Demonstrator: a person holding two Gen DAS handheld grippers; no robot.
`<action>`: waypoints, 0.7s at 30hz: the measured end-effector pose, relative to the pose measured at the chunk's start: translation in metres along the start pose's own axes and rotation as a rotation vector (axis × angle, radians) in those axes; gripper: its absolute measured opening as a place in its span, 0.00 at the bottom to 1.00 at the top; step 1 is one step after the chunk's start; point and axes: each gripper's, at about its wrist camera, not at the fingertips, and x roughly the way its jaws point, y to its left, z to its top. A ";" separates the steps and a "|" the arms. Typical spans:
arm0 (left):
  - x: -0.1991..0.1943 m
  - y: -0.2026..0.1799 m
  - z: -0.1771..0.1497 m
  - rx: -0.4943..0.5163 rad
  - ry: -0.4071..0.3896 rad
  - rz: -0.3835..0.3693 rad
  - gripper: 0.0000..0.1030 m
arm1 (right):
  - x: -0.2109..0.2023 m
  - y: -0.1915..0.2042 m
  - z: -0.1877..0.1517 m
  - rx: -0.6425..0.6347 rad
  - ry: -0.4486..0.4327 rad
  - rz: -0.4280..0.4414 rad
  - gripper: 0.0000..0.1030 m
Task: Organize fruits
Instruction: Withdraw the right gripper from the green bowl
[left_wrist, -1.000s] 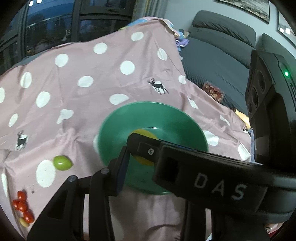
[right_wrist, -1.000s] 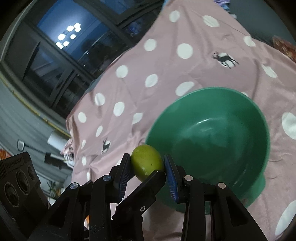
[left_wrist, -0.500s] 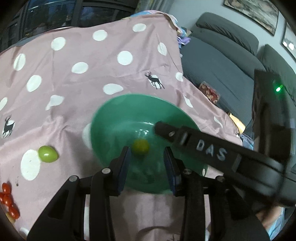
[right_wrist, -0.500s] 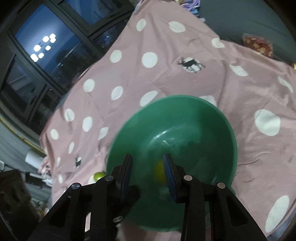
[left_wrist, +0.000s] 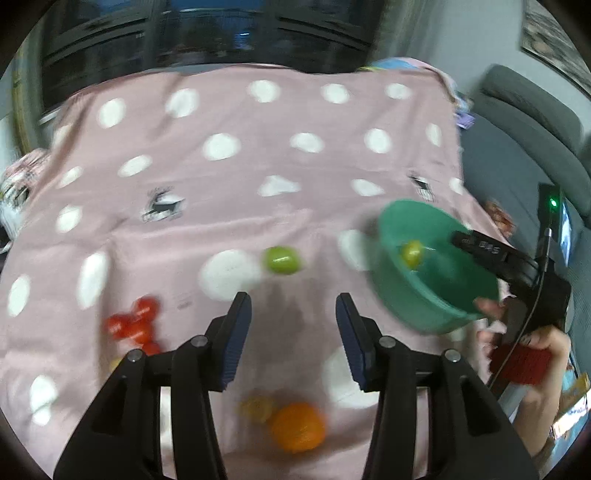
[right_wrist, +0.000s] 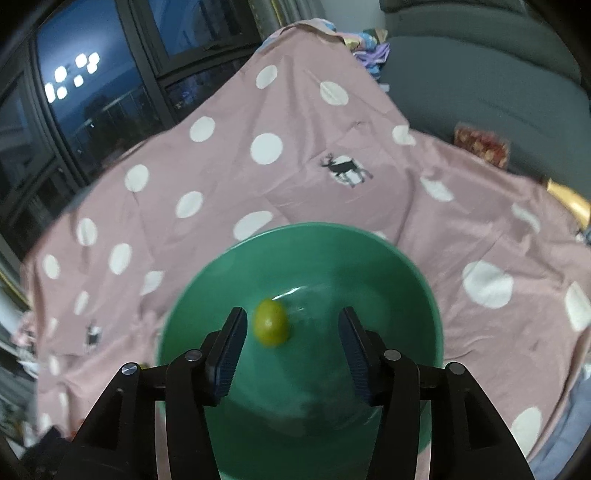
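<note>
A green bowl (right_wrist: 413, 280) sits on the pink dotted cloth (right_wrist: 295, 177), and a small yellow-green fruit (right_wrist: 270, 327) lies loose inside it. My right gripper (right_wrist: 291, 338) hangs over the bowl, jaws opening, touching nothing. In the left wrist view the bowl (left_wrist: 417, 299) is at the right with that fruit (left_wrist: 412, 253) in it. My left gripper (left_wrist: 293, 325) is opening and empty, above the cloth. Ahead of it lies a green fruit (left_wrist: 281, 260). Red cherry tomatoes (left_wrist: 135, 325) lie to its left, an orange (left_wrist: 298, 427) and a yellow fruit (left_wrist: 256, 408) below it.
A grey sofa (left_wrist: 524, 147) runs along the right side of the cloth, with a red snack packet (right_wrist: 480, 146) on it. Dark windows (right_wrist: 92, 92) stand behind. A hand (left_wrist: 543, 354) holds the right gripper's handle beside the bowl.
The right gripper let go of the yellow-green fruit, which dropped into the bowl, and its jaws widened. The left gripper swung left, away from the bowl, towards the loose fruits, and opened wider.
</note>
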 end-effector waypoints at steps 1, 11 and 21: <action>-0.005 0.012 -0.004 -0.031 -0.002 0.017 0.47 | 0.002 0.001 0.000 -0.009 0.001 -0.013 0.51; -0.025 0.080 -0.034 -0.211 -0.011 0.106 0.50 | 0.019 0.013 -0.007 -0.085 0.001 -0.170 0.51; -0.029 0.097 -0.040 -0.250 -0.001 0.078 0.50 | -0.002 0.023 -0.025 -0.135 0.009 -0.150 0.51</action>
